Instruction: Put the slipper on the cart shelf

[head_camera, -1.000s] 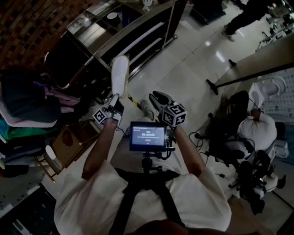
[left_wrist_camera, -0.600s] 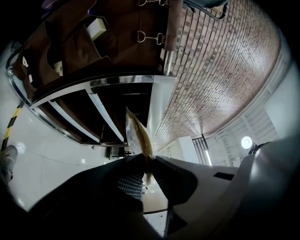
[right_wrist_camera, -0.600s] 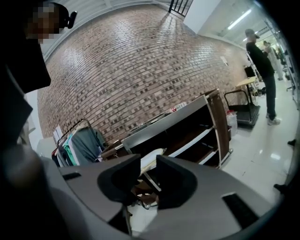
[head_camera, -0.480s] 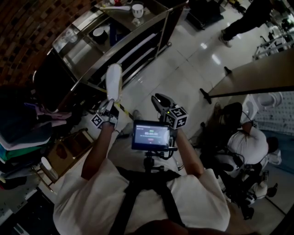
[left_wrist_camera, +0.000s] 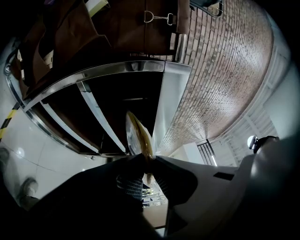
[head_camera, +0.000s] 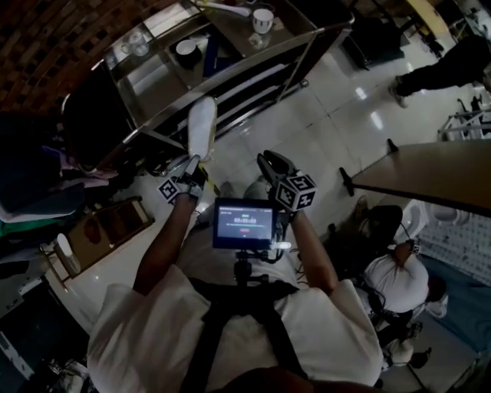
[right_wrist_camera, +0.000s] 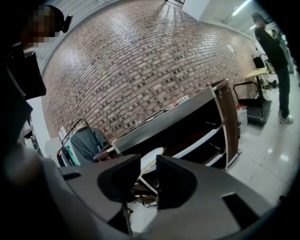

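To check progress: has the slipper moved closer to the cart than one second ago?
Yes. In the head view the slipper, held by the left gripper, has come nearer the cart; its toe is now at the cart's front rail.

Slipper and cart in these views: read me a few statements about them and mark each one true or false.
1. The left gripper is shut on the slipper. True.
2. A brick wall stands behind the cart. True.
3. The slipper lies on the cart shelf. False: it is held in the air in front of the cart.
4. The right gripper holds a cup. False: its jaws stand apart and grip nothing; the cup stands on the cart's top.
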The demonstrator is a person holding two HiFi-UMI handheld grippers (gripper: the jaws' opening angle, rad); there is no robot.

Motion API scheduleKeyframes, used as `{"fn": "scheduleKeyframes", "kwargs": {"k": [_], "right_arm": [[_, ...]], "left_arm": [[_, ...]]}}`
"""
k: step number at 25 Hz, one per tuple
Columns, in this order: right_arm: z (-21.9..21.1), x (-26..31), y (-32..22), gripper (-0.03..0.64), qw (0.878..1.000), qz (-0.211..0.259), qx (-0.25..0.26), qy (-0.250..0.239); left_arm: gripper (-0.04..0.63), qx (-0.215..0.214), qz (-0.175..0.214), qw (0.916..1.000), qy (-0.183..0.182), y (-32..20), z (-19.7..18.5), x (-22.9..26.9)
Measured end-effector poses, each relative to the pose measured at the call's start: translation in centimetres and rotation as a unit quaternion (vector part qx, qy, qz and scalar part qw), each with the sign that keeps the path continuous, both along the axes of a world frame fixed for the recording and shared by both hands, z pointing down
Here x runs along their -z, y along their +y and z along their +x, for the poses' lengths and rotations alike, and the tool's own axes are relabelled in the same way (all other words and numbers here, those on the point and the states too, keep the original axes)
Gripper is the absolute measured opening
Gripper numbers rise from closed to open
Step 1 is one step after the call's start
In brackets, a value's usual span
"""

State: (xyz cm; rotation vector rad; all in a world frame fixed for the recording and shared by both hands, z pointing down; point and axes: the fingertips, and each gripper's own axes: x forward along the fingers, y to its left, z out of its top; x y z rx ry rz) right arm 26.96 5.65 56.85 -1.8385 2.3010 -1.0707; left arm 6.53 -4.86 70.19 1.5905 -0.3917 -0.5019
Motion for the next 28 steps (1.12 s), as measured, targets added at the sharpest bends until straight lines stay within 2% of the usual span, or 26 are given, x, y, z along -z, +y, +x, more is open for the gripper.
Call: {"fn": "scheduleKeyframes", "kwargs": {"k": [6, 9, 13, 18, 28], "right_arm": [[1.6, 0.8, -4.8, 0.133, 0.998, 0.009, 0.06, 0.007], [2.7, 1.2, -6.8, 0.133, 0.995, 0.009, 0.095, 0.008], [4.8, 0.9, -8.6, 0.133, 0.991, 0.001, 0.131, 0.009], [6.7, 0.2, -10.9, 0.133, 0.986, -0.004, 0.166, 0.001], [6.1, -1.7, -14.2, 0.133, 0.967, -0.012, 0.253, -0.005]], "left_arm": [[0.06, 0.036, 0.001, 0.9993, -0.005, -0.1, 0.9, 0.6], [0.06, 0.073, -0.004, 0.9973, -0.003, -0.2, 1.6, 1.1], [0.06, 0.119, -0.014, 0.9928, 0.001, 0.1, 2.8, 1.5], [0.06, 0.155, -0.011, 0.9879, -0.005, -0.1, 4.5, 2.1], [0.06, 0.228, 0.0, 0.9737, -0.008, 0.5, 4.3, 3.0]]}}
